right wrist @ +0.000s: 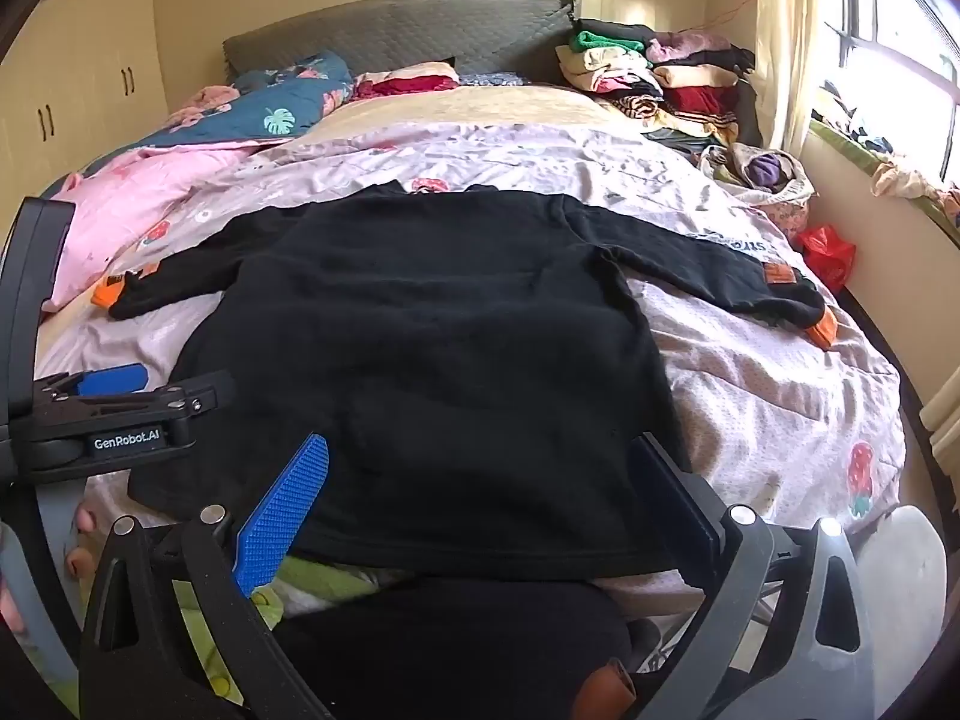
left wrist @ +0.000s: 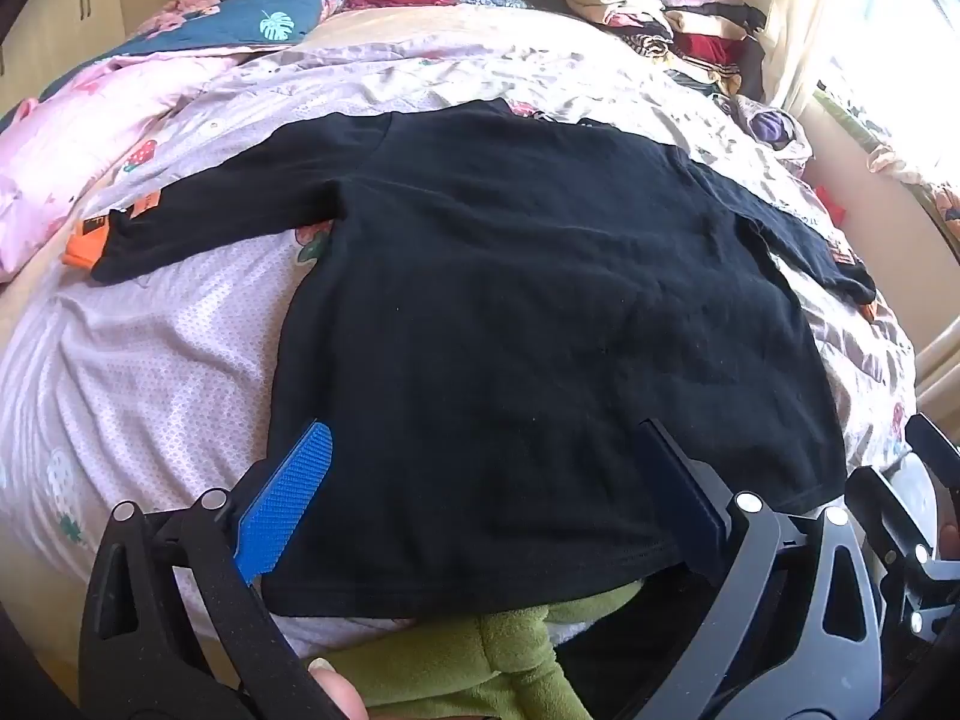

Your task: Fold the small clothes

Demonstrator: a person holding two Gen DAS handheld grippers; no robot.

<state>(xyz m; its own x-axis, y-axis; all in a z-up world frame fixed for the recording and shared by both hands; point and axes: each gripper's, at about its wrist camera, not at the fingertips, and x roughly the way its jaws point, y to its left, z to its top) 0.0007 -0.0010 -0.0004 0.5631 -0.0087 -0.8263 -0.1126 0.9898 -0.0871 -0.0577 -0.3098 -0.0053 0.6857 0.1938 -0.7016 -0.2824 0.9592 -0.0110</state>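
Observation:
A black long-sleeved shirt (left wrist: 510,300) (right wrist: 420,330) with orange cuffs lies flat on the bed, both sleeves spread out and the hem towards me. My left gripper (left wrist: 480,480) hovers open over the hem's left half, the blue pad (left wrist: 288,504) at the shirt's left edge. My right gripper (right wrist: 480,492) stands open over the hem's right half, with nothing pressed between its fingers. The left gripper (right wrist: 156,384) also shows from the side in the right wrist view, low beside the shirt's left edge.
The pale pink strawberry-print bedcover (right wrist: 780,396) lies under the shirt. A green garment (left wrist: 510,660) sits below the hem at the bed's near edge. Folded clothes (right wrist: 660,78) are piled by the headboard. A red bag (right wrist: 828,252) lies beside the bed, under the window.

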